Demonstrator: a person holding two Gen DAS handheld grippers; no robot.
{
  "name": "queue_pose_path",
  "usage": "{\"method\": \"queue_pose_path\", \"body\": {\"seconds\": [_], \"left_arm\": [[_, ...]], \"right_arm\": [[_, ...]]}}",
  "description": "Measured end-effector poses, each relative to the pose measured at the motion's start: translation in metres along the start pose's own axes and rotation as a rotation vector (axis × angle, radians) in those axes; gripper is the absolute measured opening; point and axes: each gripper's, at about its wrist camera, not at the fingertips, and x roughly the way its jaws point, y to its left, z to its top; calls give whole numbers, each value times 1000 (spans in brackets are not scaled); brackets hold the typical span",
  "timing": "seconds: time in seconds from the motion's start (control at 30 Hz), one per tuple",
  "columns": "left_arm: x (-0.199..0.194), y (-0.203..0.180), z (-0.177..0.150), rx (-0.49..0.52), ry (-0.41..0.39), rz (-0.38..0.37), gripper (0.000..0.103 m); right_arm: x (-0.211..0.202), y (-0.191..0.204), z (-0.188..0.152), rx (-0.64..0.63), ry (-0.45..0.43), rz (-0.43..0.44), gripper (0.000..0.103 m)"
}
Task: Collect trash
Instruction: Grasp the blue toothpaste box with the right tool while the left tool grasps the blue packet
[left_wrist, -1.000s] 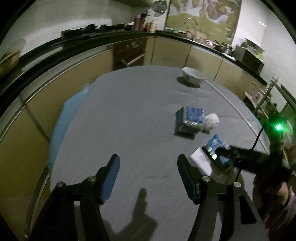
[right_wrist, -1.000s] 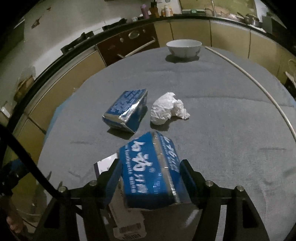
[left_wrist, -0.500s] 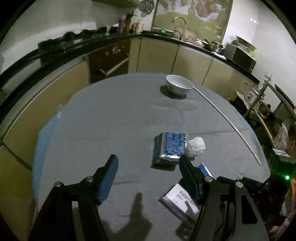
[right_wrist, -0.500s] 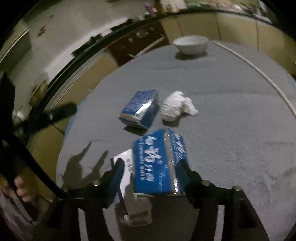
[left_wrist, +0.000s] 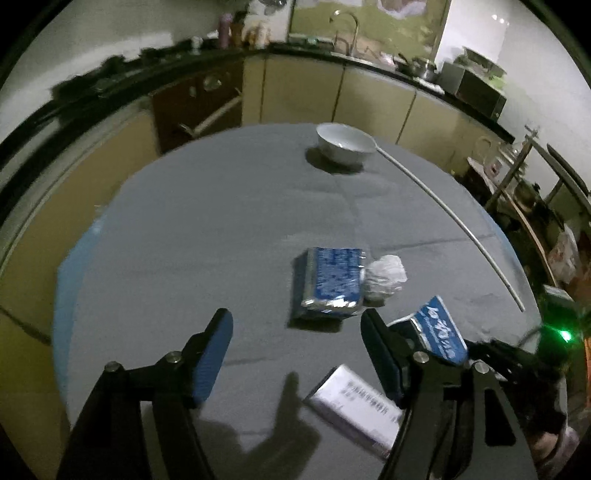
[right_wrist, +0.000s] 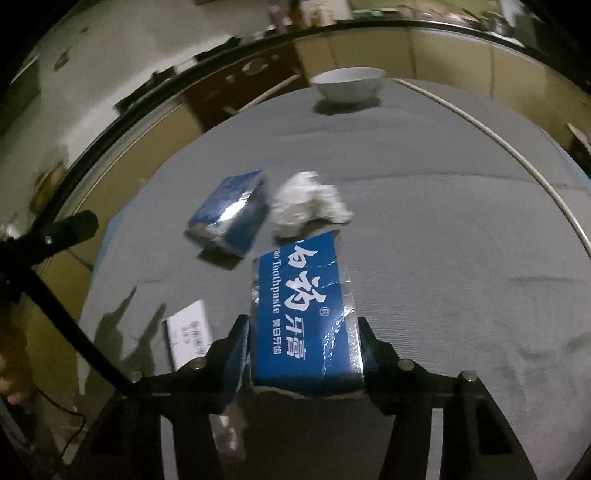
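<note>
- The round table (left_wrist: 207, 229), covered with a grey cloth, fills most of both views; kitchen cabinets (left_wrist: 373, 107) and a dark counter curve around behind it.
- The left gripper (left_wrist: 295, 347) hangs over the near part of the table with its blue-padded fingers well apart and only bare cloth between them; its jaws have just been opening a little further.
- The right gripper (right_wrist: 301, 343) is clamped on a blue toothpaste box (right_wrist: 303, 314): in the right wrist view both pads press against the long sides of the box, whose face shows white lettering and a crumpled, torn foil edge. Its jaws have just been closing with the box between them. Seen from the left wrist, the same box (left_wrist: 441, 332) sits just right of the left gripper's right finger.
- A white bowl (left_wrist: 345, 147) stands at the far side of the table, well apart from the trash.
- A second blue box with a silver foil end (left_wrist: 330, 282) lies on the cloth near the middle of the table, beyond the left gripper.
- A white flat carton with printed text (left_wrist: 354, 406) lies on the cloth near the table's near edge, partly behind the left gripper's right finger.
- A crumpled white paper wad (left_wrist: 384, 277) lies just beside the second blue box, on its right, seemingly touching it.
- A thin white rod (left_wrist: 454, 221) lies along the right part of the table, running from near the bowl towards the edge.
</note>
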Motion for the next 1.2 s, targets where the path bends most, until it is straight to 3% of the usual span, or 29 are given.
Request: {"method": "queue_pose_path", "body": {"seconds": [0.1, 0.27, 0.47, 0.53, 0.67, 0.87, 1.2], "left_arm": [[18, -20, 7, 19, 21, -28, 72], [55, -51, 14, 102, 72, 46, 73], [77, -46, 17, 77, 89, 68, 72], [82, -42, 15, 62, 87, 57, 57], [80, -39, 15, 63, 61, 51, 57], [42, -52, -2, 98, -17, 94, 57], [-74, -104, -56, 192, -216, 219, 57]], "right_arm": [[-11, -19, -9, 33, -12, -19, 58], [-30, -49, -23, 94, -14, -12, 58], [-34, -63, -31, 147, -13, 35, 58], [-36, -64, -32, 147, -17, 37, 58], [-40, -61, -38, 138, -34, 37, 58], [-65, -57, -48, 125, -88, 54, 58], [-139, -49, -77, 109, -214, 80, 58]]}}
